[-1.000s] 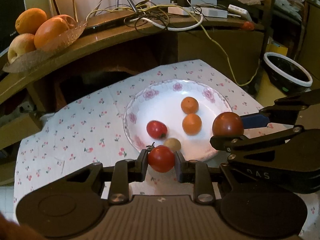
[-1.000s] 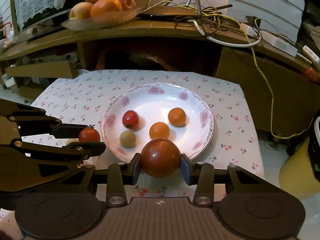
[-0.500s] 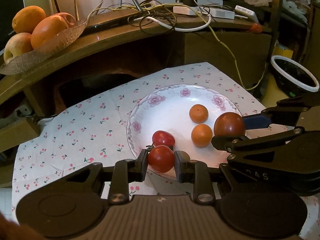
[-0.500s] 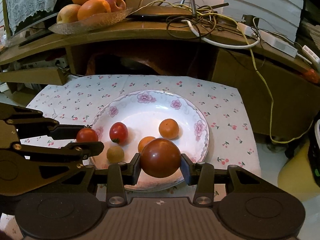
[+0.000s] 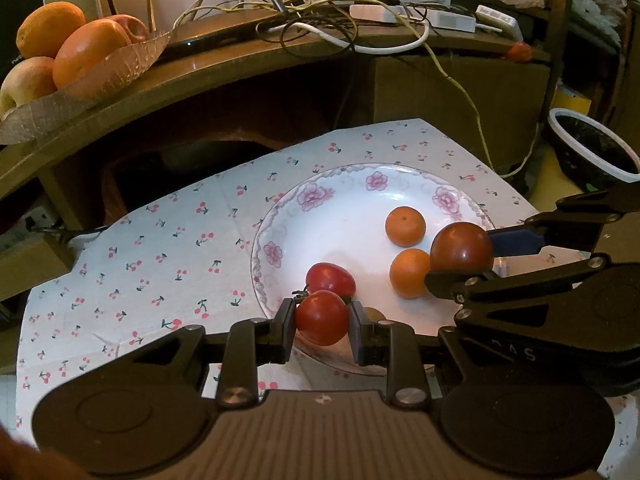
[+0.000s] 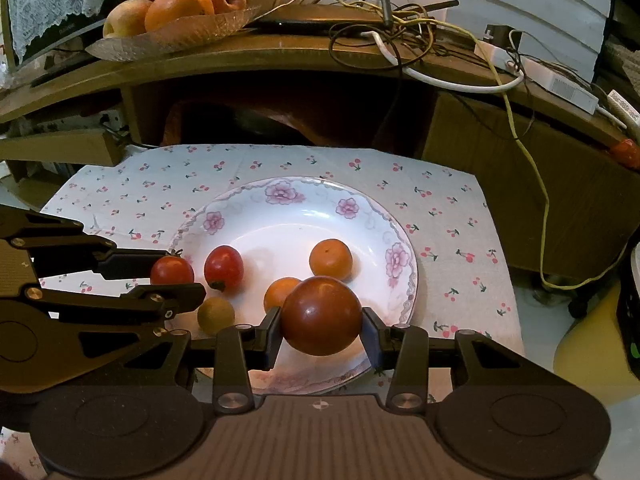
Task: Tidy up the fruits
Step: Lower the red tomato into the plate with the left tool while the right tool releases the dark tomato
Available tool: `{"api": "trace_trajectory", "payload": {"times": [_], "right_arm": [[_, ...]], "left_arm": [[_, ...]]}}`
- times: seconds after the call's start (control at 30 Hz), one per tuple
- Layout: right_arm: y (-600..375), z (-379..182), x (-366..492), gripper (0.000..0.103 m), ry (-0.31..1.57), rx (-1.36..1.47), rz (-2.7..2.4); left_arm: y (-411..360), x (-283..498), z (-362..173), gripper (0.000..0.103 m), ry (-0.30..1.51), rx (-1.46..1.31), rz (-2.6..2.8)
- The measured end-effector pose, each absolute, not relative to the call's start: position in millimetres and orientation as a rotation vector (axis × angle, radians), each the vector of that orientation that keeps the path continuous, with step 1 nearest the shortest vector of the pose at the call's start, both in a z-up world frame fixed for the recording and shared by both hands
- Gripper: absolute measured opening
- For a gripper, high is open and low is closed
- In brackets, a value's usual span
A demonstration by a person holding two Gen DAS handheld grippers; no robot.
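Note:
A white floral plate point(image 5: 344, 184) point(image 6: 384, 240) sits on a cherry-print cloth. It holds a red tomato point(image 5: 330, 276) point(image 6: 223, 268), two small oranges point(image 5: 405, 226) point(image 6: 331, 260), and a small tan fruit point(image 6: 216, 314). My left gripper point(image 5: 322, 318) is shut on a small red tomato point(image 5: 322, 317) point(image 6: 172, 270) over the plate's near left rim. My right gripper point(image 6: 322, 316) is shut on a large dark red tomato point(image 6: 322, 315) point(image 5: 461, 246) over the plate's near right side.
A glass bowl point(image 6: 172, 36) of oranges and apples stands on the wooden shelf behind, with tangled cables point(image 6: 400, 28) to its right. A dark white-rimmed pot point(image 5: 592, 152) stands off the cloth's right edge.
Both grippers have moved forward over the plate with their tomatoes; the plate looks nearer and lower in both views. Both stay shut.

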State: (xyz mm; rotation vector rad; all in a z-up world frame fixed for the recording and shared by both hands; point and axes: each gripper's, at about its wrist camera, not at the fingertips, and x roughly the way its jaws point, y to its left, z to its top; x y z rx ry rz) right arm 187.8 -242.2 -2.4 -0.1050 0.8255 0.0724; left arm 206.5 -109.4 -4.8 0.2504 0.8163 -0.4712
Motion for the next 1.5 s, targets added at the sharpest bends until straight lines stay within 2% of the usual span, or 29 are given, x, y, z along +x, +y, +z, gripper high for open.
{"api": "trace_trajectory", "payload": {"times": [1.5], "right_arm": [[-236, -2, 201, 0.045, 0.749, -0.184, 0.058]], "left_arm": [[-106, 224, -10, 0.032, 0.804, 0.212, -0.442]]}}
